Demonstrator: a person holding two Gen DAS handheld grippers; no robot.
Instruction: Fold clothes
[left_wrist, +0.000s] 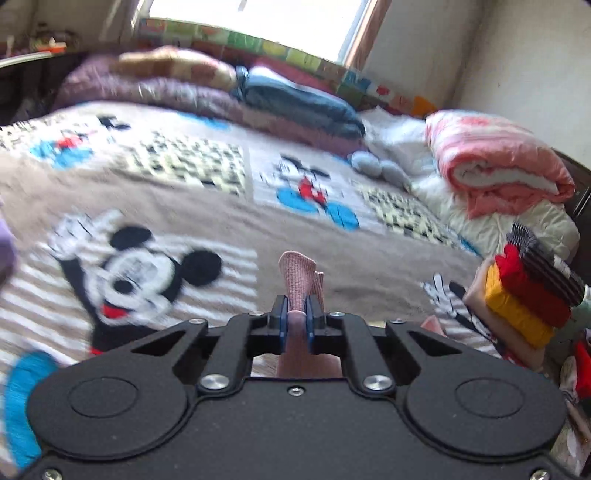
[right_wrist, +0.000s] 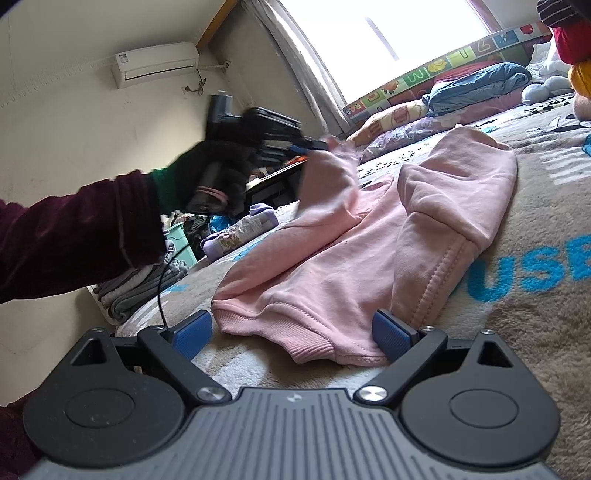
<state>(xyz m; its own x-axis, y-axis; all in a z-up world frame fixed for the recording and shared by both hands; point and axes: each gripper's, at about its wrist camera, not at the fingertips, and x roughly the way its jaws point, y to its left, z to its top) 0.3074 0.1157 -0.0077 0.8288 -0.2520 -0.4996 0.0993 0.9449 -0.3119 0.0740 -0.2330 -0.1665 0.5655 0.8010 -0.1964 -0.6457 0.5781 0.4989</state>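
A pink hoodie (right_wrist: 332, 258) lies spread on a cartoon-print blanket (right_wrist: 517, 332) across the centre of the right wrist view, its ribbed hem nearest the camera and its hood toward the upper right. The right gripper (right_wrist: 291, 332) sits low at the bottom of that frame with its blue-padded jaws spread wide on either side of the hem, gripping nothing. At centre left, a dark-gloved hand (right_wrist: 207, 173) holds the left gripper (right_wrist: 314, 144) raised above the bed, its jaws clamped on a pink sleeve cuff (right_wrist: 332, 158) lifted clear of the blanket; this part is motion-blurred.

In the left wrist view, the left gripper (left_wrist: 296, 317) at lower centre pinches the ribbed cuff (left_wrist: 299, 280), which stands up between its closed fingers. A stack of folded clothes (left_wrist: 528, 291) in black stripes, red and yellow sits at the right edge. A rolled pink quilt (left_wrist: 495, 162) lies at upper right, with blue and purple bedding (left_wrist: 288, 99) along the top below a bright window (left_wrist: 251, 22).
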